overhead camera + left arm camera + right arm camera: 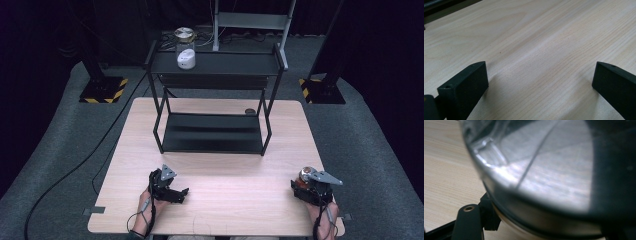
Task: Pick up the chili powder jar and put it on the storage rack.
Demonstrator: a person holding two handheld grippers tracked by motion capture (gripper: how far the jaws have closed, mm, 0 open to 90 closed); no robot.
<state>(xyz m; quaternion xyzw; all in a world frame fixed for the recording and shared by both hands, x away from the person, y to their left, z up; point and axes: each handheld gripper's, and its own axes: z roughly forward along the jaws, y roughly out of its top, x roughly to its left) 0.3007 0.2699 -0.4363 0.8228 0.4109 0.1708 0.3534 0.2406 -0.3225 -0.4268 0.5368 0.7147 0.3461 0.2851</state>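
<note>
Jar (306,175) with metal lid sits at the surface's (235,190) near right corner, clamped in the right gripper's (311,189) jaws — left gripper (172,192) gapes empty — next, a steady lift.

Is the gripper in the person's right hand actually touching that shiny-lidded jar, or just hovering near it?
Touching. In the right gripper view a black finger presses against the jar just under its metal lid. The high view shows the right gripper closed around it.
</note>
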